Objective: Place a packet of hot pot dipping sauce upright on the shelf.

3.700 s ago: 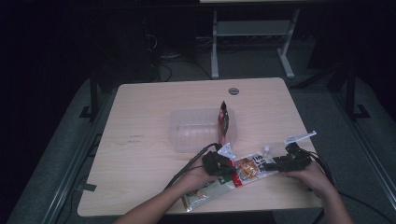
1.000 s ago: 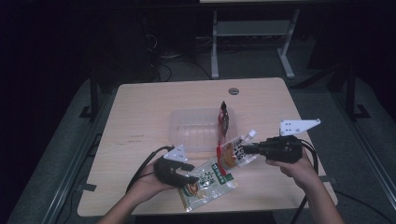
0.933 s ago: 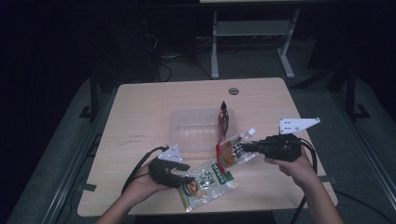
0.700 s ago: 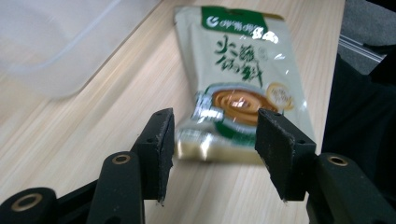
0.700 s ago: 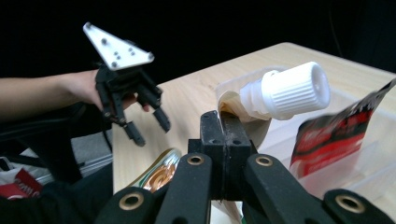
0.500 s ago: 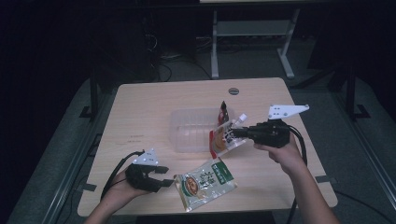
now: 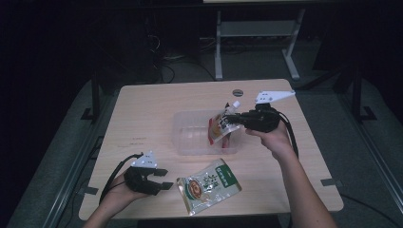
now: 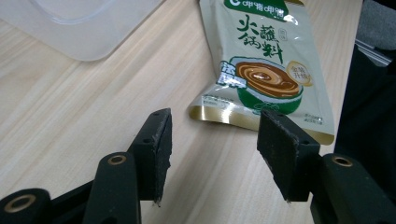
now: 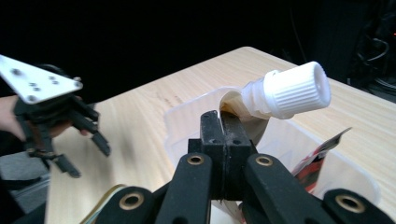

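From above, the right gripper (image 7: pixel 237 118) holds a spouted pouch (image 7: pixel 221 128) over the clear tub (image 7: pixel 190 137). Its own view shows jaws clamped below the white cap (image 9: pixel 294 88); soft, light film, best pinched there. Left gripper (image 8: pixel 212 154), jaws just widened and empty, faces a flat sauce packet (image 8: pixel 266 65).

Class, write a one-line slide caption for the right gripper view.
Right tongs shut on a spouted sauce pouch with a white screw cap, over the clear plastic container.
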Motion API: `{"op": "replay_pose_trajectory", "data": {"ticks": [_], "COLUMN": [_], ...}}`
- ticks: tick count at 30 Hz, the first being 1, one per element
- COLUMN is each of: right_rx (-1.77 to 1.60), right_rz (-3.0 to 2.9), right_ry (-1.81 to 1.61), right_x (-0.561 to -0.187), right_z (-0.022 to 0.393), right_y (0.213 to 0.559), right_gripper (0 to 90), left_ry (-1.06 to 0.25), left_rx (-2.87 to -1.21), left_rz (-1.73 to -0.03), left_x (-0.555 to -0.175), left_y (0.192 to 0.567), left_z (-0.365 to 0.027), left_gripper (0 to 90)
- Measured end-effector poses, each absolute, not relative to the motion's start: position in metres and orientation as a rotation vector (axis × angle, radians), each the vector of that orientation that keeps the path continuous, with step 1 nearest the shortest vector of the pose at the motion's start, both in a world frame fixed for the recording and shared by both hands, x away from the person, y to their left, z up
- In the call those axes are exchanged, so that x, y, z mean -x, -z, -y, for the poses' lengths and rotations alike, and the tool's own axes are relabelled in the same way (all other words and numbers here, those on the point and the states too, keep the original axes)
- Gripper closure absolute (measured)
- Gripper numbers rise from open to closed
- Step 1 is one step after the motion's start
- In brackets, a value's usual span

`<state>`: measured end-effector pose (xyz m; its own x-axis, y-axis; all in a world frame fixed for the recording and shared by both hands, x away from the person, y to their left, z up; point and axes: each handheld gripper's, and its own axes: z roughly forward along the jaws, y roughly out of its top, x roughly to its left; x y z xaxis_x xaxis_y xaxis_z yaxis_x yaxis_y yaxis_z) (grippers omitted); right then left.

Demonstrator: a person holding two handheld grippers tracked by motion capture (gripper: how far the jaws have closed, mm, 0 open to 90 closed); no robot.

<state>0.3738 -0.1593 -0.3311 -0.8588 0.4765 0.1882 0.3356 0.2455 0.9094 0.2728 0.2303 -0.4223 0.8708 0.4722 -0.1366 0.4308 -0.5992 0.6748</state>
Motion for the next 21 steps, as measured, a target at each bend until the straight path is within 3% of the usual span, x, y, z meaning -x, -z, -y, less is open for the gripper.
{"op": "replay_pose_trajectory", "data": {"ticks": [21], "right_rx": [-0.826], "right_rz": [-2.406], "right_ry": [-1.59], "right_x": [-0.39], "right_z": [0.144], "right_y": [0.348], "right_gripper": [89.9], "left_ry": [-0.091], "left_rx": [-2.297], "left_rz": [-0.653], "left_x": [-0.278], "left_y": [0.425], "left_z": [-0.236], "left_gripper": [42.8]}}
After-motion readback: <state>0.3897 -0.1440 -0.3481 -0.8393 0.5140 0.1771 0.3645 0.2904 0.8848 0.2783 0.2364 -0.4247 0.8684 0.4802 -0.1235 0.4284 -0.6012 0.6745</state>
